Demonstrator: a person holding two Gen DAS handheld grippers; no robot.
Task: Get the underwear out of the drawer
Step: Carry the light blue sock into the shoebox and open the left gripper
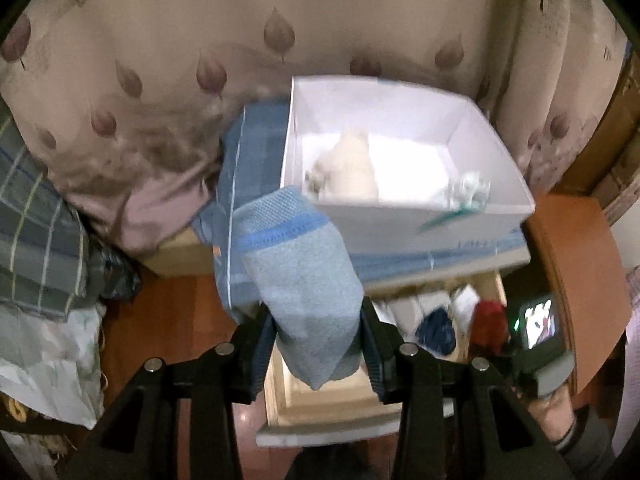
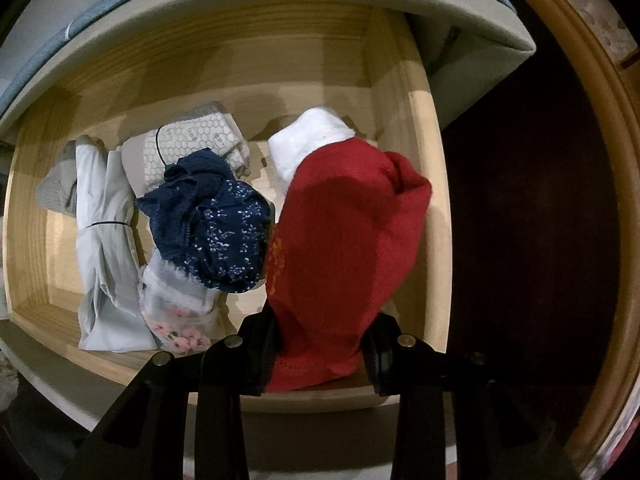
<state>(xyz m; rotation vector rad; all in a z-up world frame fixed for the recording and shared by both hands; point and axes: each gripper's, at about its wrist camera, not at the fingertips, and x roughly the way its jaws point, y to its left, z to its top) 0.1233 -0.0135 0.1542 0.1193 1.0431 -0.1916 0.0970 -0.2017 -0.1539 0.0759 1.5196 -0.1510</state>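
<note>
the left hand-held gripper (image 1: 318,344) is clamping a grey-blue folded underwear (image 1: 304,280) above the open drawer (image 1: 332,412), while the right hand-held gripper (image 2: 320,354) is pinching a red piece (image 2: 344,248) inside it, so lifting straight up is keeping neighbours undisturbed.

Drawer: the pale wooden drawer (image 2: 404,92) stood pulled open.
Left side: a white folded garment (image 2: 106,248) lay beside a honeycomb-patterned bundle (image 2: 192,140).
Middle: navy floral underwear (image 2: 216,232) rested on the heap.
Cabinet top: a white box (image 1: 404,216) sat on blue cloth (image 1: 256,152).
</note>
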